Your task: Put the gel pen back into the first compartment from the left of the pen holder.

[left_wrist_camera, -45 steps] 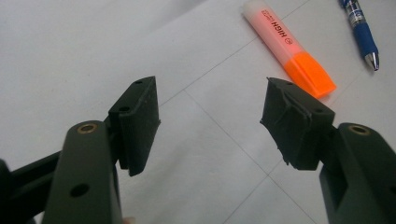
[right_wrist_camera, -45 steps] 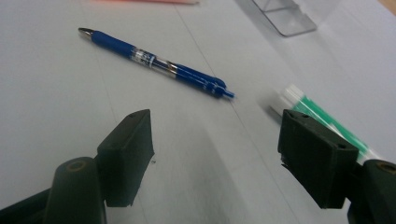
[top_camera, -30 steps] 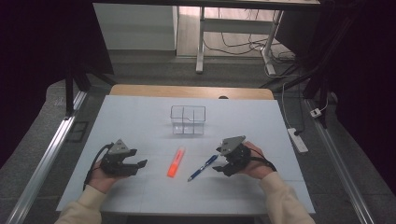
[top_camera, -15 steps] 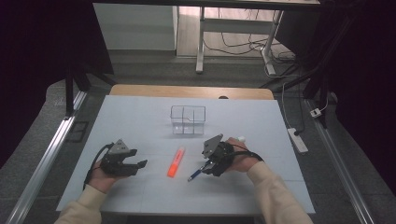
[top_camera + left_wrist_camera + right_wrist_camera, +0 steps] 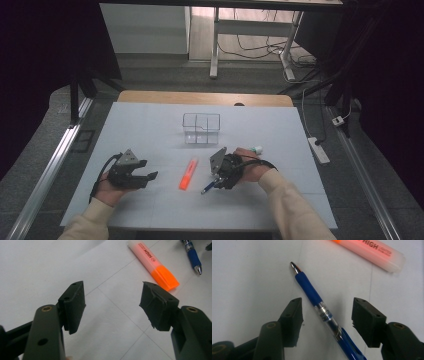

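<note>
The right gripper point(image 5: 214, 181) is down over the blue pen point(image 5: 209, 187) on the white table point(image 5: 150, 125), a little ahead of the person's right hand point(image 5: 248, 170) that holds it. Its jaws have just been closing. In the right gripper view the pen point(image 5: 319, 306) lies between the two black pads point(image 5: 293, 317), slanting across the gap, with bare table showing on either side of the clear barrel: the pads stand off from it and do not press on it. The metal tip points away from the gripper point(image 5: 327, 322) and the blue rubber grip sits just beyond the pads, while the back end of the pen runs down under the gripper's body.

Just past the pen's tip lies the orange highlighter point(image 5: 372, 250), near the pen but not touching it. In the high view the highlighter point(image 5: 188, 174) is between the two grippers, just beside the right one. Farther out from the right gripper, towards the far edge of the table, stands a clear box point(image 5: 201, 128) split into compartments. A small white-and-green thing point(image 5: 256, 149) lies just behind the right hand; what it is cannot be told.

The left gripper point(image 5: 145, 171) rests low on the table in the person's left hand point(image 5: 111, 186), well apart from the pen. Its jaws are wide open with only bare table between the pads point(image 5: 73, 306). From the left gripper point(image 5: 112, 306) the highlighter point(image 5: 153, 263) lies ahead and to one side, and the pen's tip end point(image 5: 193, 256) shows beyond it.
</note>
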The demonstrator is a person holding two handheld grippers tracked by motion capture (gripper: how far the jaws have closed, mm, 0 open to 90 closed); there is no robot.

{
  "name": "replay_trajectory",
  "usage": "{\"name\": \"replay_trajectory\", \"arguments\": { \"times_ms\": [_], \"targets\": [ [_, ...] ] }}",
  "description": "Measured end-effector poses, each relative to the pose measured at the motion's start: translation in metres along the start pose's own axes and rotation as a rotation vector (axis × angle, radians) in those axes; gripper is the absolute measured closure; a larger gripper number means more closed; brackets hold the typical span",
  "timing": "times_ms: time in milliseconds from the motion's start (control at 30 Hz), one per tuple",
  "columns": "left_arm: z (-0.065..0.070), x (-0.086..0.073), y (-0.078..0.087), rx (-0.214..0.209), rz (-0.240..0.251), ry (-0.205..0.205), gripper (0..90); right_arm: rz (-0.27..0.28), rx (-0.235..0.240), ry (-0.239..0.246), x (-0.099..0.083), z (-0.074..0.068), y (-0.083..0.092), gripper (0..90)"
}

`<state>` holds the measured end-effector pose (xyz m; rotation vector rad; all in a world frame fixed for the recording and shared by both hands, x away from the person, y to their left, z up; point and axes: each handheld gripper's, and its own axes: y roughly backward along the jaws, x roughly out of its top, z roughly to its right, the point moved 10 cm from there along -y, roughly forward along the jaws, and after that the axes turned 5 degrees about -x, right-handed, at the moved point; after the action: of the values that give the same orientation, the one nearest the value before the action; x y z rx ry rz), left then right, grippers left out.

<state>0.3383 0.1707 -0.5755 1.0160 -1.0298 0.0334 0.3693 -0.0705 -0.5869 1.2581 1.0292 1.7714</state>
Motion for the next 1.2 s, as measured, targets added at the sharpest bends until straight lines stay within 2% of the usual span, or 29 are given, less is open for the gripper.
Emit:
{"name": "replay_trajectory", "arguments": {
  "times_ms": [133, 367, 467, 600, 633, 833, 1100, 1200],
  "targets": [
    [0.000, 0.000, 0.000, 0.000, 0.005, 0.000, 36.3, -0.031, 0.019, 0.043, 0.003, -0.002, -0.004, 48.9],
    [0.000, 0.000, 0.001, 0.000, 0.006, 0.000, 36.3, -0.040, 0.047, 0.084, 0.007, -0.005, -0.010, 59.3],
    [0.000, 0.000, 0.001, 0.000, 0.007, 0.001, 36.4, -0.069, 0.072, 0.103, 0.005, -0.006, -0.010, 63.0],
    [-0.001, 0.000, 0.001, 0.001, 0.005, -0.004, 36.4, -0.079, 0.111, 0.133, 0.005, -0.008, -0.011, 69.2],
    [0.000, 0.000, 0.001, 0.002, 0.005, -0.002, 36.4, -0.076, 0.122, 0.129, 0.006, -0.008, -0.012, 69.8],
    [-0.001, 0.000, 0.001, 0.004, 0.006, -0.003, 36.4, -0.073, 0.153, 0.172, 0.005, -0.012, -0.011, 78.4],
    [-0.001, 0.000, 0.002, 0.003, 0.008, -0.002, 36.5, -0.089, 0.132, 0.168, 0.006, -0.013, -0.010, 80.3],
    [-0.001, 0.001, 0.002, 0.003, 0.010, -0.003, 36.6, -0.076, 0.127, 0.139, 0.005, -0.012, -0.009, 80.4]
  ]
}}
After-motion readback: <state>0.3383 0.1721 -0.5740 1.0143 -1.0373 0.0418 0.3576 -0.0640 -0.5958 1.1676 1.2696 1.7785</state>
